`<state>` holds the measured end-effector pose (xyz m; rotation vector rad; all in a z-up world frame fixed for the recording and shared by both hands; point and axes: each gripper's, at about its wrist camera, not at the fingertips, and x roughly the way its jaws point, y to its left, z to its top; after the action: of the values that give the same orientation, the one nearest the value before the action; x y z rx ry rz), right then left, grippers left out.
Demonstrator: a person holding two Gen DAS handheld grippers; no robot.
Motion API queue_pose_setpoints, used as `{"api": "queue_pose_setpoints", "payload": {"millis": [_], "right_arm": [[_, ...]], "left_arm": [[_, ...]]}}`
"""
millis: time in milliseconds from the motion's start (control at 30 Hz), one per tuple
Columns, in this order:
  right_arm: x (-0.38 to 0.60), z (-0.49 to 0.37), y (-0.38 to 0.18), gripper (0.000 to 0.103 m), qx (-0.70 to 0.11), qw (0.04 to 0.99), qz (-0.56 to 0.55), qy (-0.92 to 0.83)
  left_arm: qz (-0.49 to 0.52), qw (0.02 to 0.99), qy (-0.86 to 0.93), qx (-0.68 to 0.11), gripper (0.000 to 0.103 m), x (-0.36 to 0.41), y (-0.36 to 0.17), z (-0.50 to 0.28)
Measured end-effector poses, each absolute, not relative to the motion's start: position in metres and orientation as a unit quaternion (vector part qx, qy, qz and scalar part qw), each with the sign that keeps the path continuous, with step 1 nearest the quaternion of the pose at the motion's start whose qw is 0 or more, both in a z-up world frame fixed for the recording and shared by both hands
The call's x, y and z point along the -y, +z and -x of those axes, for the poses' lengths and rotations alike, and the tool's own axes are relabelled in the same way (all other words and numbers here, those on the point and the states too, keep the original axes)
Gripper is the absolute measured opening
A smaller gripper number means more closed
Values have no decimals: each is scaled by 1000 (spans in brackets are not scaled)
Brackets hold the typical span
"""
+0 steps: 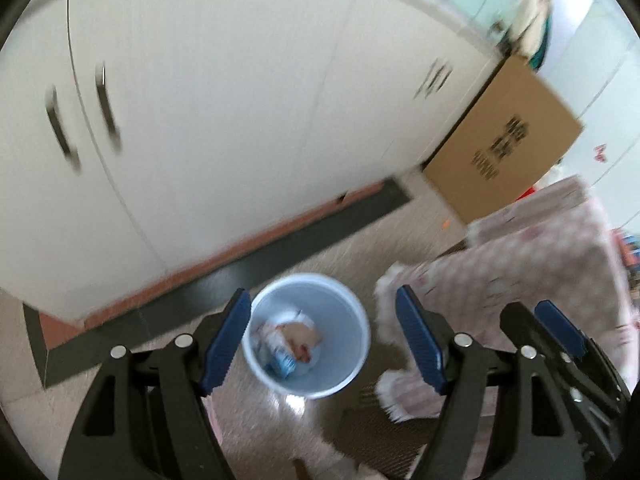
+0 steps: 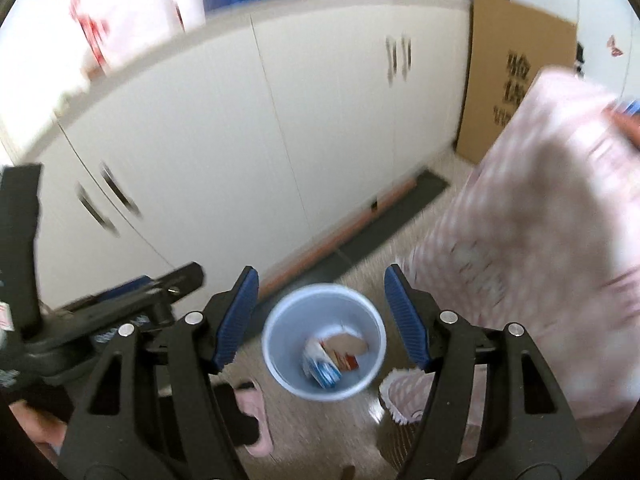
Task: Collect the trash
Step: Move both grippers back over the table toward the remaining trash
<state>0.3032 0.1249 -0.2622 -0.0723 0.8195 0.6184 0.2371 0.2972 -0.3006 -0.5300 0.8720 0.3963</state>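
Both hand-held grippers, left (image 1: 323,338) and right (image 2: 320,316), spread empty above the bin (image 2: 324,340) (contents blurred).

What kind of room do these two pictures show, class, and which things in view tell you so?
Probably a room in a home: a long run of white cupboard doors with dark handles, a large brown cardboard box leaning at the wall, and a pink slipper beside the pale blue plastic waste bin.
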Motion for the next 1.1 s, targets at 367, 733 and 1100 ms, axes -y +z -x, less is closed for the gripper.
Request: {"api": "queue_pose_setpoints", "payload": {"millis": [367,733,1100], "right_arm": [[-3,-279,-143,66,-279,926,-40,251],[149,-324,-154,66,-299,946,-67,108],[197,-376,-194,66,-369,925,-48,76]], "left_arm": [[143,932,90,-321,77,-168,-164,-255],[34,934,-11,-355,77,-40,-167,-339],[-77,923,-30,-377,74,9,-198,-408]]}}
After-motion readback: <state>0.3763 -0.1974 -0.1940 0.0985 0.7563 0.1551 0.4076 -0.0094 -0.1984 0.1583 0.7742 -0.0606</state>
